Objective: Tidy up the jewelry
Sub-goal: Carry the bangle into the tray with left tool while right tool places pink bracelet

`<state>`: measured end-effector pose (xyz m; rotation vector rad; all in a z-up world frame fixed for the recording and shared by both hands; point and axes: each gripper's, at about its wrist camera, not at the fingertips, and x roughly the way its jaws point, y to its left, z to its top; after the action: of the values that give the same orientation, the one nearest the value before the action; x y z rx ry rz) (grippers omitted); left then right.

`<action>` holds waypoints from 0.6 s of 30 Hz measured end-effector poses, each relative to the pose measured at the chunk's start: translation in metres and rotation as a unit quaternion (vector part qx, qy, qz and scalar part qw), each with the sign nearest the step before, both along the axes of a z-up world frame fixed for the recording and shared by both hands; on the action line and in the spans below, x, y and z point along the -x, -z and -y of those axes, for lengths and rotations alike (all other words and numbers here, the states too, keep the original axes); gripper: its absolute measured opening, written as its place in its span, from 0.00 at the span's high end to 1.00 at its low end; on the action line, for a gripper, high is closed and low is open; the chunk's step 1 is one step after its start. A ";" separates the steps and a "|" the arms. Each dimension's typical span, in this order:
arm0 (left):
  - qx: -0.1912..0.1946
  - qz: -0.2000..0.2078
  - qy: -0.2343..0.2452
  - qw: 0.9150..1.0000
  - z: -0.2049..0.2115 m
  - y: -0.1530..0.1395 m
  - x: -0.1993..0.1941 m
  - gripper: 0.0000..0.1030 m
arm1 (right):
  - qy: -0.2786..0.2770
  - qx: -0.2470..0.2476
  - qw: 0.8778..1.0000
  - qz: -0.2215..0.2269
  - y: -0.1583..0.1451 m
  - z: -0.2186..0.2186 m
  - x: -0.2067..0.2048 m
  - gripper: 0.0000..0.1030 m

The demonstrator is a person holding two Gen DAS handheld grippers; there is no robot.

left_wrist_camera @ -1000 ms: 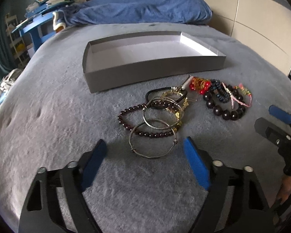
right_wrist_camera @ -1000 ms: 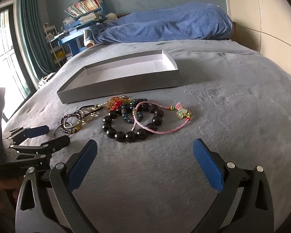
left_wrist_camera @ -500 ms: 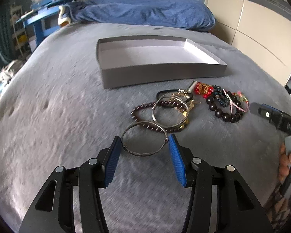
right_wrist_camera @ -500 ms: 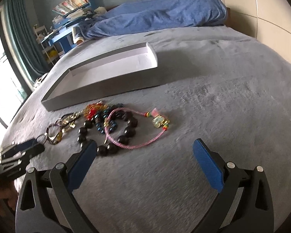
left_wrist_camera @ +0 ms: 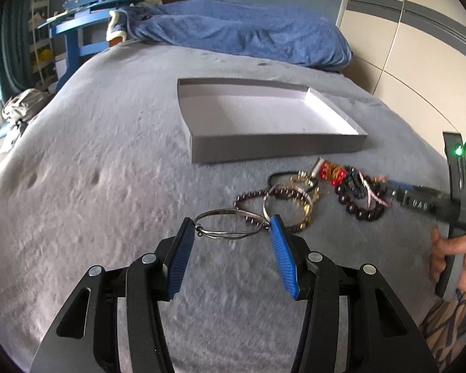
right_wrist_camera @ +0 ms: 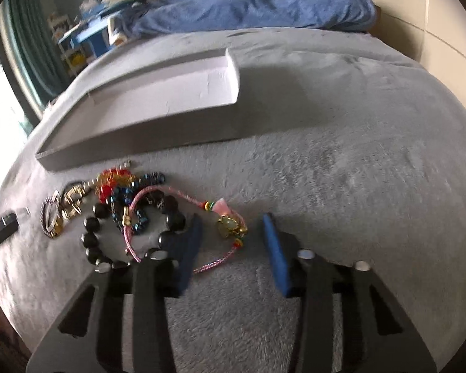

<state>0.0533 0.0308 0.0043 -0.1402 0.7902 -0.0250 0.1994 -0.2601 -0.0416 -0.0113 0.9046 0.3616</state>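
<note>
A grey plush bed cover (left_wrist_camera: 102,161) fills both views, with a rumpled blue duvet (left_wrist_camera: 239,34) heaped along its far edge and a blue desk (left_wrist_camera: 77,31) stacked with books at the far left. On the cover sits a shallow grey cardboard tray (left_wrist_camera: 276,147) with a white inside, nothing in it.

Just near of the tray lies the jewelry in a loose heap: a bracelet of large black beads (right_wrist_camera: 91,242), a dark red beaded strand (left_wrist_camera: 251,194), a gold bangle (left_wrist_camera: 307,208), a red and gold cluster (left_wrist_camera: 332,171), small blue beads (right_wrist_camera: 124,195) and a pink cord bracelet (right_wrist_camera: 183,197) carrying a pale green charm (right_wrist_camera: 230,227).

The left gripper (left_wrist_camera: 231,233) has its blue pads pressed against the two sides of a thin silver wire bangle (left_wrist_camera: 230,227), which spans the gap at the near left edge of the heap. Whether the bangle touches the cover I cannot tell.

The right gripper (right_wrist_camera: 230,227) reaches in from the right, its fingers parted either side of the green charm without touching it; the left finger lies over the cord. In the left view its black body shows a lit green light and white lettering, blurred, reading roughly "DAS".
</note>
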 end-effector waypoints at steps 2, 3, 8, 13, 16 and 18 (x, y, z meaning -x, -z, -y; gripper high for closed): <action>-0.001 0.004 0.003 1.000 0.002 -0.004 -0.005 0.50 | -0.006 0.005 1.000 0.006 -0.001 -0.002 0.002 0.89; -0.002 0.007 0.007 1.000 0.004 -0.007 -0.008 0.50 | -0.009 0.002 1.000 0.008 -0.003 -0.001 0.003 0.91; -0.008 0.019 0.016 1.000 0.007 -0.023 -0.019 0.50 | -0.010 -0.030 0.999 0.038 -0.024 0.002 0.004 0.91; -0.025 0.034 0.030 0.999 0.015 -0.039 -0.033 0.50 | -0.023 -0.059 0.995 0.079 -0.062 -0.003 0.003 0.91; -0.037 0.043 0.041 0.998 0.021 -0.047 -0.045 0.50 | -0.035 -0.068 0.992 0.101 -0.084 -0.010 0.002 0.91; -0.045 0.048 0.048 0.997 0.025 -0.052 -0.053 0.50 | -0.041 -0.075 0.990 0.115 -0.096 -0.015 0.000 0.91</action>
<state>0.1062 0.0056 0.0562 -0.0156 0.6999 -0.0871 0.1991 -0.2449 0.0543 0.0480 0.6480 0.4945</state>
